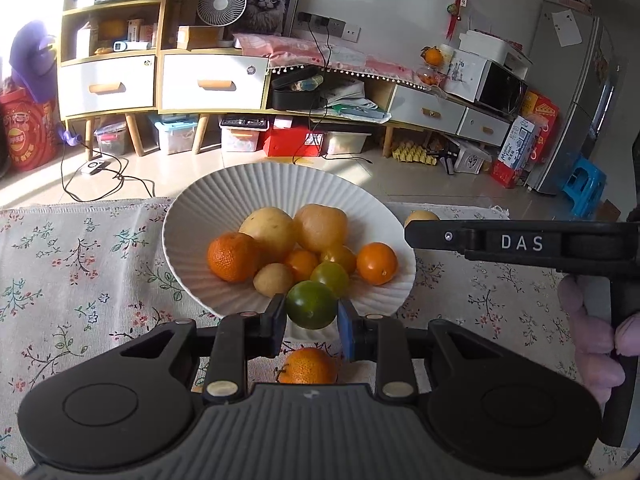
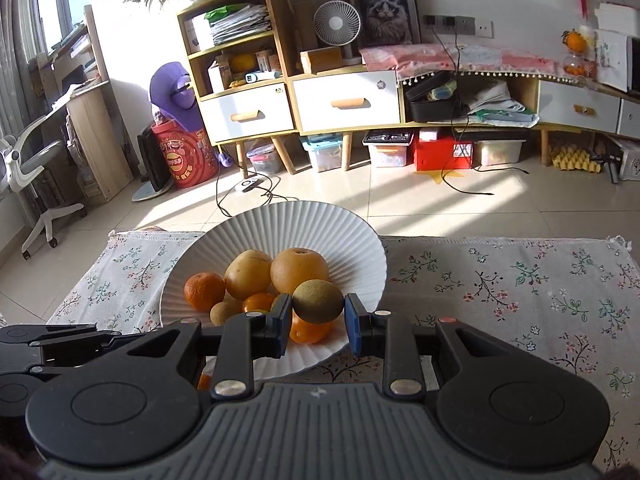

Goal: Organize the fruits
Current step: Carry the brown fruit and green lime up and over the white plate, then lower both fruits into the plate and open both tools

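Note:
A white ribbed plate [image 1: 224,200] [image 2: 280,224] on the floral cloth holds several fruits: oranges, two big yellow-brown ones, small green and brown ones. My left gripper [image 1: 311,318] is shut on a green citrus fruit [image 1: 311,305] at the plate's near rim. My right gripper [image 2: 318,322] is shut on a brown kiwi-like fruit [image 2: 318,301] above the plate's near right side. One orange [image 1: 307,366] lies on the cloth under the left gripper. The right gripper's body [image 1: 520,244] shows in the left wrist view, beyond it a brown fruit [image 1: 420,216].
The floral tablecloth [image 2: 500,288] covers the table; its far edge drops to a tiled floor [image 2: 440,200]. Cabinets, storage boxes and cables stand beyond. The left gripper's body [image 2: 48,344] shows low left in the right wrist view.

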The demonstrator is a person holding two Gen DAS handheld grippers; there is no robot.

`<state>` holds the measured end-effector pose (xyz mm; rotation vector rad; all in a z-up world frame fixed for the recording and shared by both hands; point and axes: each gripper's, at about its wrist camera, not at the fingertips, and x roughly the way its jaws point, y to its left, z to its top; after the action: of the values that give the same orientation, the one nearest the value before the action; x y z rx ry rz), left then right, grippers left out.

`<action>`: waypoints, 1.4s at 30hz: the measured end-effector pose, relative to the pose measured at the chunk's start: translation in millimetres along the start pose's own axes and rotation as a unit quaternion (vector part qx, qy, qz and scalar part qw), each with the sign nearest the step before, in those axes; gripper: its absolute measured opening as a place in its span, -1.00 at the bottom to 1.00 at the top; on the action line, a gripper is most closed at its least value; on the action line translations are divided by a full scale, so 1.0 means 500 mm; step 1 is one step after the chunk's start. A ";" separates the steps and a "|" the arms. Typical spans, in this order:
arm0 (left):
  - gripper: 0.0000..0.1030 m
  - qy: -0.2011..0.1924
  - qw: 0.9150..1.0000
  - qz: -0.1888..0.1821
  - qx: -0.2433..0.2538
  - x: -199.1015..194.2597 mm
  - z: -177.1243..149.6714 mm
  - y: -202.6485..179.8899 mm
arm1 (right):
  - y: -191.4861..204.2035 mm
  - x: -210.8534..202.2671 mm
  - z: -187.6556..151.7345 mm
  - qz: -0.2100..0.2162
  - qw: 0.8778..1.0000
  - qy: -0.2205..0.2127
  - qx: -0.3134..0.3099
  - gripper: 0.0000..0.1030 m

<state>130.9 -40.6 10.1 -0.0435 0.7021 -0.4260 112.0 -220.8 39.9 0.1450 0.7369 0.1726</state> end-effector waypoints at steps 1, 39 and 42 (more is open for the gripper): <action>-0.58 0.001 1.000 0.001 -0.001 0.005 0.003 0.000 | -0.005 0.006 0.001 0.001 1.000 -0.001 0.004 -0.51; 0.22 0.004 0.999 0.008 0.036 -0.001 0.012 -0.006 | -0.003 0.042 0.022 -0.002 1.000 0.023 -0.001 0.07; 0.38 0.009 0.999 0.008 0.035 -0.012 0.010 -0.005 | 0.004 0.030 0.019 -0.005 1.000 0.021 -0.006 0.24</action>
<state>129.3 -41.1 17.9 0.0323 0.7049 -0.4363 129.3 -216.2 37.3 0.1270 0.7781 0.1705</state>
